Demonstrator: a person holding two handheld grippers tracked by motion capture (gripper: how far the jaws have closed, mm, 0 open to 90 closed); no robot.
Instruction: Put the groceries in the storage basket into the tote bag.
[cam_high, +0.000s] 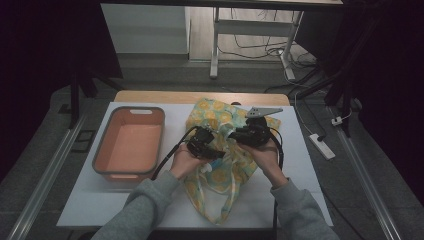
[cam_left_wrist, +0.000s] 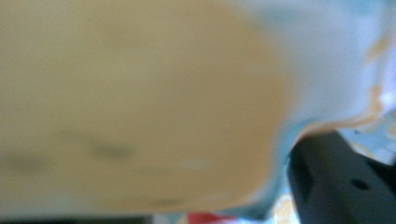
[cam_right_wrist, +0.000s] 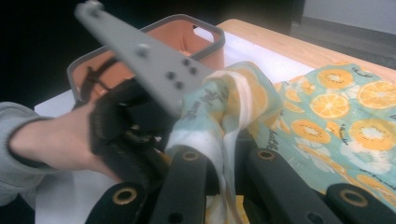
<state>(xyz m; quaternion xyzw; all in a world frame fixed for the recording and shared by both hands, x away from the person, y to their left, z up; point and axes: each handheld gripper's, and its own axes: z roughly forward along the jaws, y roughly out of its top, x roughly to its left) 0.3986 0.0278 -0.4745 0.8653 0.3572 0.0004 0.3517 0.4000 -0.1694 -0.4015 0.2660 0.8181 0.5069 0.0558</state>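
Between right tool (cam_right_wrist: 224, 175) jaws: bag (cam_right_wrist: 327, 112).

You have a wooden table (cam_high: 200, 96) under a white sheet (cam_high: 305, 165). On the sheet, an orange bin (cam_high: 128, 143) with a grey rim sits to your left, and the orange-print cloth bag (cam_high: 217, 165) lies beside it at the middle.

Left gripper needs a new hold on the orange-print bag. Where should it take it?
On the bunched rim of the bag beside the right gripper, coming from the bin side. There the cloth stands up in a fold thin enough for the jaws; elsewhere it lies flat on the table.
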